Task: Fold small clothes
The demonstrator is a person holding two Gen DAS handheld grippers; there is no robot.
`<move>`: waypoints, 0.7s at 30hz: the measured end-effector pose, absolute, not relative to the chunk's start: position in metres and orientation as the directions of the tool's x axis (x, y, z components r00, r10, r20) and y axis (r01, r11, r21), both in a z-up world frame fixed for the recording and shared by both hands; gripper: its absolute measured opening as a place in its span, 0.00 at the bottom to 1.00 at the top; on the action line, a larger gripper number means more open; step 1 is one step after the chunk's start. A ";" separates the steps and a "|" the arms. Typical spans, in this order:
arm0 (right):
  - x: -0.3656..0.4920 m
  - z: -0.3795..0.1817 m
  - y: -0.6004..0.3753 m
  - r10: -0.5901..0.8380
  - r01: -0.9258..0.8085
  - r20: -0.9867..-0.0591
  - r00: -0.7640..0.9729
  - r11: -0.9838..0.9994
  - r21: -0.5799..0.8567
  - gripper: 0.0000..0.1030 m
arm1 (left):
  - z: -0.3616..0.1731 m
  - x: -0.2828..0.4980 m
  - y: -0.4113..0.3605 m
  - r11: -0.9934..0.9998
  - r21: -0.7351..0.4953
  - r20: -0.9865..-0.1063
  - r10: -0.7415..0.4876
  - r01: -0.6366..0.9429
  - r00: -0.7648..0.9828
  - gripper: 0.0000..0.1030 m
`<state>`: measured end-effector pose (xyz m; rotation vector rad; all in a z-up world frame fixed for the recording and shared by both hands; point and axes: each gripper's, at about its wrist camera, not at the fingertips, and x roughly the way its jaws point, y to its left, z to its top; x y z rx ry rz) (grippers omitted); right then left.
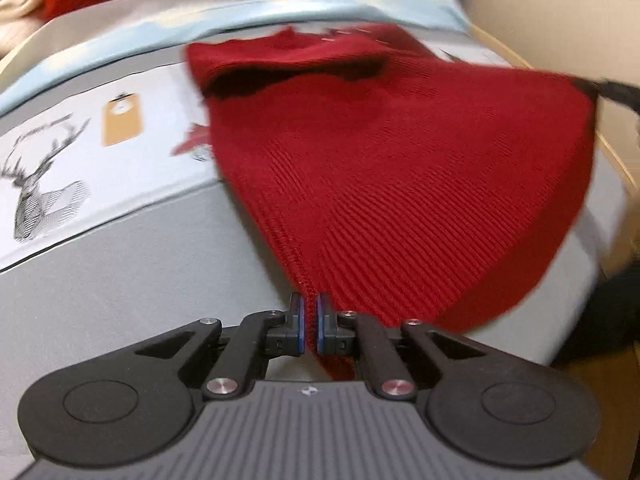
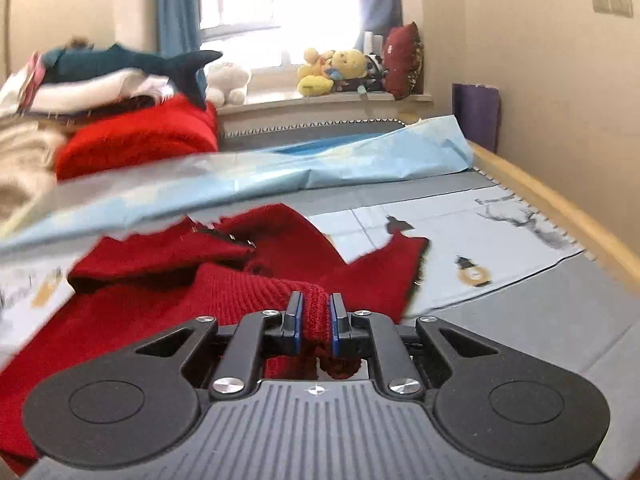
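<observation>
On the bed, both jaws pinch the red sweater's edge.

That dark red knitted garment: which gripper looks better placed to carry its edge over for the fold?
Probably the right gripper: it clamps a thick bunch of the red garment. The left gripper pinches only a thin edge.

No legible text, brand or number anywhere. Dark lettering above deer drawing on printed sheet was too small and blurred to read; same lettering in left wrist view smeared. Small cross-shaped mark on gripper housing, no words.
</observation>
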<state>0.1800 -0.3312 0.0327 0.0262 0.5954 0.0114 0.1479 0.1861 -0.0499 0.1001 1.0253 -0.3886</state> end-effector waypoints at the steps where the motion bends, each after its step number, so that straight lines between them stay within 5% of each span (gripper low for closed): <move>1: 0.175 0.029 -0.334 0.025 -0.030 -0.595 0.803 1.000 0.001 0.13 | -0.049 0.139 0.183 0.920 -0.081 -0.861 -0.259 0.384 0.438 0.05; 5: 0.152 -0.007 -0.324 0.097 -0.261 -0.758 0.645 0.960 -0.099 0.12 | -0.066 0.114 0.180 0.893 0.006 -0.926 -0.165 0.450 0.340 0.05; 10: 0.123 -0.064 -0.301 0.079 -0.503 -0.918 0.389 0.853 -0.140 0.13 | -0.073 0.114 0.183 0.872 -0.025 -0.948 -0.175 0.490 0.264 0.06; 16: 0.138 -0.060 -0.310 0.137 -0.442 -0.916 0.377 0.896 -0.049 0.17 | -0.073 0.146 0.185 0.921 0.031 -0.952 -0.091 0.389 0.293 0.12; 19: 0.155 -0.053 -0.314 0.146 -0.354 -0.879 0.454 0.935 -0.028 0.40 | -0.072 0.164 0.190 0.939 0.013 -0.952 -0.094 0.345 0.293 0.18; 21: 0.169 -0.059 -0.318 0.144 -0.286 -0.879 0.454 0.958 0.010 0.40 | -0.074 0.168 0.190 0.939 -0.002 -0.956 -0.103 0.343 0.276 0.20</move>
